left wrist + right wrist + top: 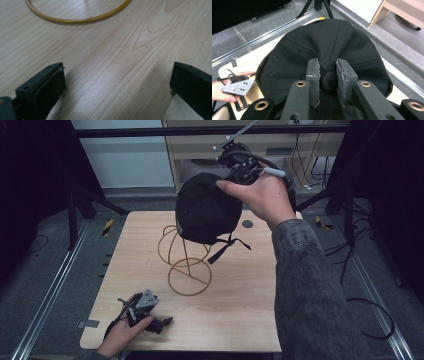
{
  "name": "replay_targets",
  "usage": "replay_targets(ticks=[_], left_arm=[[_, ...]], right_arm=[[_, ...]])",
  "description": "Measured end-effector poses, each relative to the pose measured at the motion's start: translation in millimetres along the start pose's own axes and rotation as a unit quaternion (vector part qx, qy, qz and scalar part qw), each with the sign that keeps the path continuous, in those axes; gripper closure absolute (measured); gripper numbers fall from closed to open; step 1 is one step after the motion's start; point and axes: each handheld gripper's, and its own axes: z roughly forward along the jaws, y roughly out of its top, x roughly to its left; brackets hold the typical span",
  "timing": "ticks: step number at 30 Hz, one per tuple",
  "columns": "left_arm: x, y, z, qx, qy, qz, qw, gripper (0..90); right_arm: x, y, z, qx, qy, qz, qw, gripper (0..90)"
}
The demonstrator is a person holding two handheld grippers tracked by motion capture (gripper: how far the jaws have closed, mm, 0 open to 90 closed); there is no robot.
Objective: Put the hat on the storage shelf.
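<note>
Our right tongs (328,80) are closed on the top button of a black cap (324,47), pinching it between both jaws. That small pinch could slip, dropping the cap past the gold wire stand (186,257) beneath it. We hold the cap in the air just above the stand, over the wooden surface (240,295). Our left tongs (117,85) rest low on the surface near its front edge, jaws wide apart and empty.

Cap (205,210) covers the top of the wire stand (186,265). Stand's base ring (75,17) is cut off at the top edge in left gripper view. Right hand (265,195) hides most of its gripper.
</note>
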Motion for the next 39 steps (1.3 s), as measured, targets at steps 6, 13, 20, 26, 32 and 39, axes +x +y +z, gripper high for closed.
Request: replay_targets(ticks=[6,13,20,26,32,39], left_arm=[[-0.1,0.0,0.0,0.000,0.000,0.000,1.0000,0.0],[-0.2,0.0,0.0,0.000,0.000,-0.001,1.0000,0.0],[-0.1,-0.1,-0.1,0.000,0.000,0.000,1.0000,0.0],[0.1,0.1,0.0,0.000,-0.002,0.001,1.0000,0.0],[-0.1,0.1,0.1,-0.001,-0.002,0.000,1.0000,0.0],[0.0,0.1,0.2,-0.001,-0.003,0.000,1.0000,0.0]], right_arm=[[7.3,5.7,2.0,-0.001,0.004,-0.009,1.0000,73.9],[15.5,11.2,7.8,-0.006,0.012,-0.016,0.9998,73.9],[23.2,15.7,18.3,0.002,0.018,-0.022,0.9996,73.8],[26.9,18.0,30.2,0.009,0.028,-0.026,0.9992,73.8],[31.7,19.6,40.9,0.015,0.037,-0.027,0.9989,73.8],[36.6,20.6,50.5,0.023,0.044,-0.031,0.9983,73.8]])
